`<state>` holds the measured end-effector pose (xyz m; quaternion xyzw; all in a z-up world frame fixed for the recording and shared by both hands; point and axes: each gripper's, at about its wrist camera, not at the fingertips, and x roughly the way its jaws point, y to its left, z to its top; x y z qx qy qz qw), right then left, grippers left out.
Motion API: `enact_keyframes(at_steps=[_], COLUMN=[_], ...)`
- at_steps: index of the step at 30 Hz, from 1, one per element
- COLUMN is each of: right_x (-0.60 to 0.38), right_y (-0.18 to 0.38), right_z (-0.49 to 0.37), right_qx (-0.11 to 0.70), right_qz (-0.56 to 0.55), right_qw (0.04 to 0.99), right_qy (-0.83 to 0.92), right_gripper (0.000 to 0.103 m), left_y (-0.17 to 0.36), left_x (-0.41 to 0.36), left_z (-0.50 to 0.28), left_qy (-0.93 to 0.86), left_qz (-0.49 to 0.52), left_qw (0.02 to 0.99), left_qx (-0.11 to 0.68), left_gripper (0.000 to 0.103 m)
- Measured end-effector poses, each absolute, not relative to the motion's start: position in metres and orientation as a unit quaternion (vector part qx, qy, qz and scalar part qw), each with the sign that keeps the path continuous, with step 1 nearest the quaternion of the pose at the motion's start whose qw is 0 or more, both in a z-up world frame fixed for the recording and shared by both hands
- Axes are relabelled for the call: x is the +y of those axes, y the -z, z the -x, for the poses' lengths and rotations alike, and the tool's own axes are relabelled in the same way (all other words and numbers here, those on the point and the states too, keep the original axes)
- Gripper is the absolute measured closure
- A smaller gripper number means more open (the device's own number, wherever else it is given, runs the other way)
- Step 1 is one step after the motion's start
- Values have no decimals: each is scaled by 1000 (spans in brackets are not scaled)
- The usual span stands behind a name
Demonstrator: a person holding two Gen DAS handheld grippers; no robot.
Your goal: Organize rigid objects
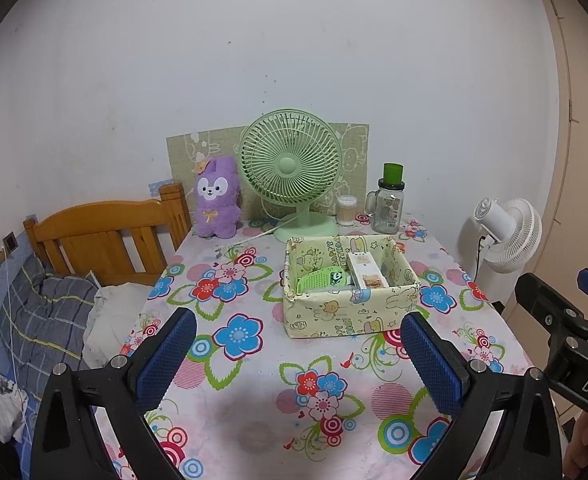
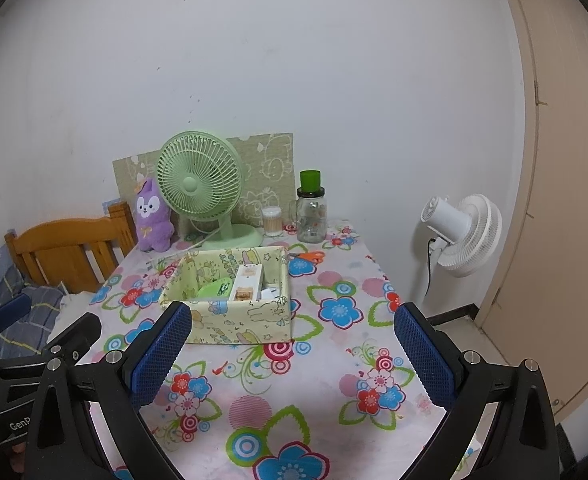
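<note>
Orange-handled scissors (image 2: pixel 309 256) look light, stiff, graspable at the handles; left gripper (image 1: pixel 298 356) and right gripper (image 2: pixel 293 350) gape empty.

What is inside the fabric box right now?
In the box: a green perforated item with a cartoon label, and a long white package leaning on the far wall. The right wrist view shows something small and white beside it. The near wall hides the bottom.

White wall (image 1: pixel 254 40), wooden headboard (image 1: pixel 106 232), beige door (image 2: pixel 566 200)
</note>
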<state>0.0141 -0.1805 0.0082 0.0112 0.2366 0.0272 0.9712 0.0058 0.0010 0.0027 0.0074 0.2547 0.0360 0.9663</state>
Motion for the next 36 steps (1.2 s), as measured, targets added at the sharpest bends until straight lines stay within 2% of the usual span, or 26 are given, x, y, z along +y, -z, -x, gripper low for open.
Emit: enact_keyframes(at_steps=[36], right_x=[-169], right_y=[-4], right_z=[-22], right_qx=[238], right_qz=[-13], right_qw=[971], right_qy=[-15], right_gripper=[1], left_y=[-8], left_x=[10], left_z=[-7], left_qy=[-26], left_qz=[-2], left_qw=[968], left_qx=[249], left_gripper=[0])
